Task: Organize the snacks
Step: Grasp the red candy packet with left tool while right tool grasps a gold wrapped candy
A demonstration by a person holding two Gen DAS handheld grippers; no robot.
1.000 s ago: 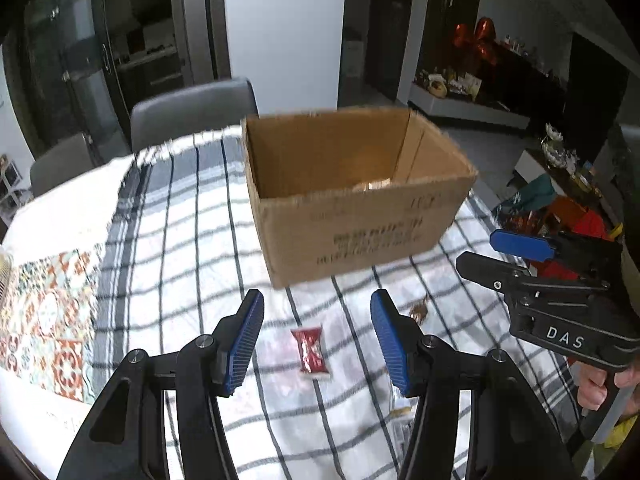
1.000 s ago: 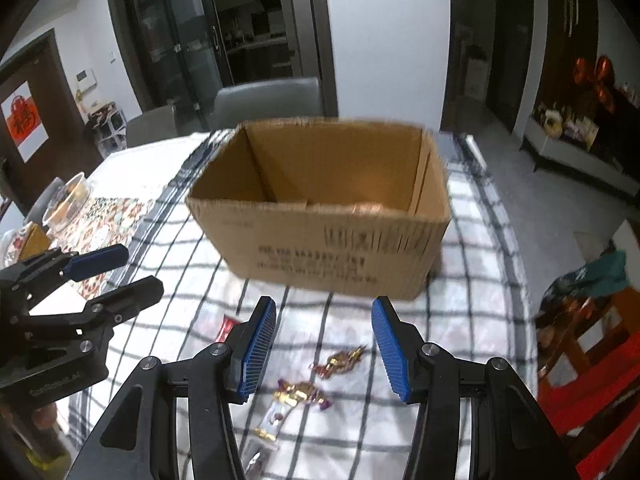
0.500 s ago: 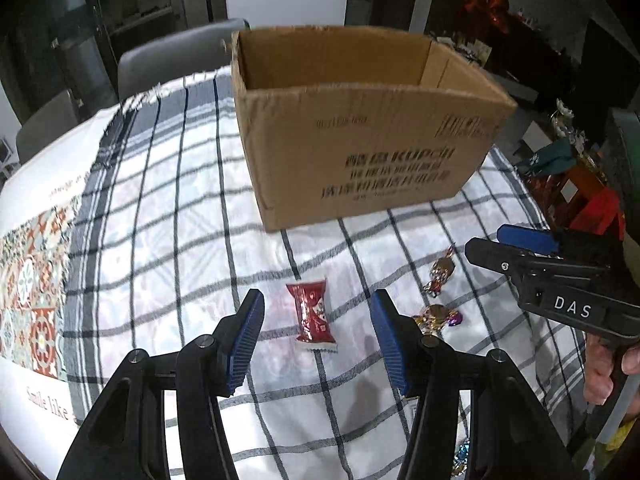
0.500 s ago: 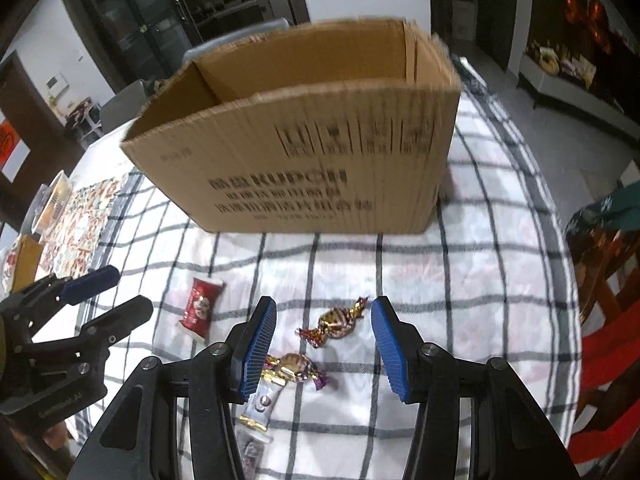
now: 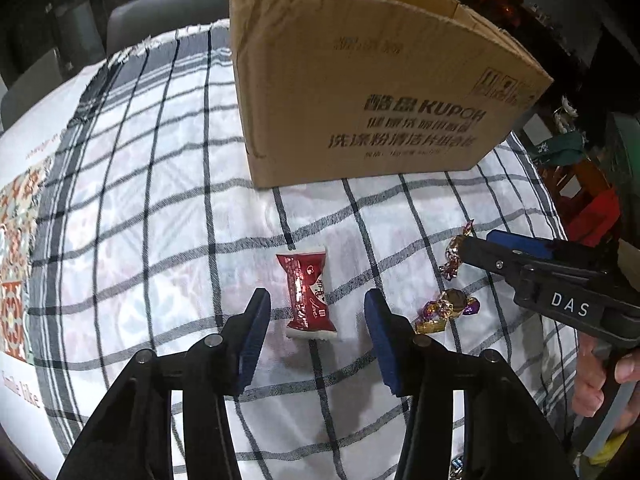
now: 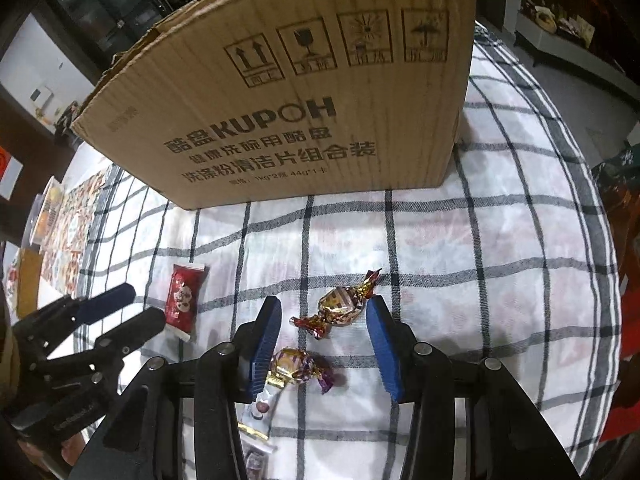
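A brown cardboard box stands open on the checked tablecloth; it also shows in the right wrist view. My left gripper is open, low over a red snack packet, which lies between its fingers. My right gripper is open around a gold-wrapped candy. A gold and purple candy lies just behind it, also seen in the left wrist view. The red packet shows in the right wrist view beside the left gripper.
A white wrapped snack lies under the right gripper's left finger. A patterned mat covers the table's left side. Grey chairs stand behind the table. Red and green items sit off the right edge.
Both grippers have dropped lower and moved forward toward the snacks. The red packet now lies between the left fingers, and the gold candy between the right fingers. Both stay open.
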